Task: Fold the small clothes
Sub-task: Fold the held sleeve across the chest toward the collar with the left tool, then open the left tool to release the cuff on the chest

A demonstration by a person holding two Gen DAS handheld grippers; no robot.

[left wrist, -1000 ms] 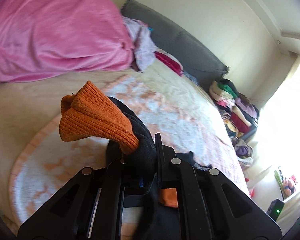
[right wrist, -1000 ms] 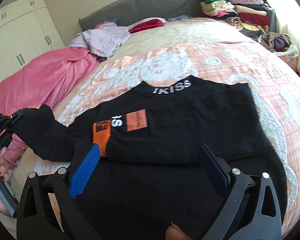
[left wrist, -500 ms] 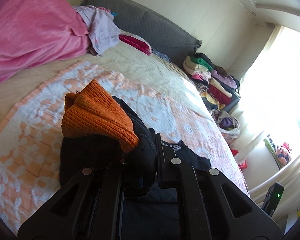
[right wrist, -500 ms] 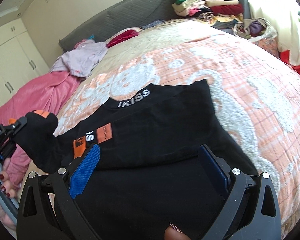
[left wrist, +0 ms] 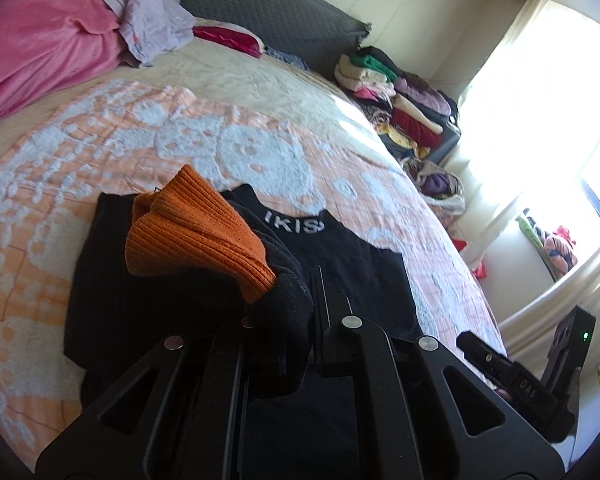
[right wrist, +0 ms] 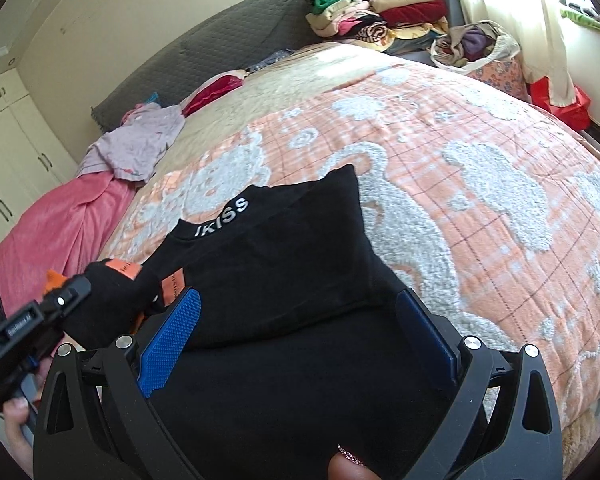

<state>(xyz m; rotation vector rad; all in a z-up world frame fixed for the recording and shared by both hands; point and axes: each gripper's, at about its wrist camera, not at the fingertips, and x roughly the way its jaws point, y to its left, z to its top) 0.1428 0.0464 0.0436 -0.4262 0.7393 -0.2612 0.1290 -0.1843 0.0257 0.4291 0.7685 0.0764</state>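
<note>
Pinching sleeve, left tongs (cuff orange).

Daylight pours in from the window, totally blown out to white glare in the left wrist view. A sunny patch lands on the bed near the headboard. The black sweater swallows detail. Heavy fisheye bending, dark vignette in the corners, otherwise fairly sharp.
</note>
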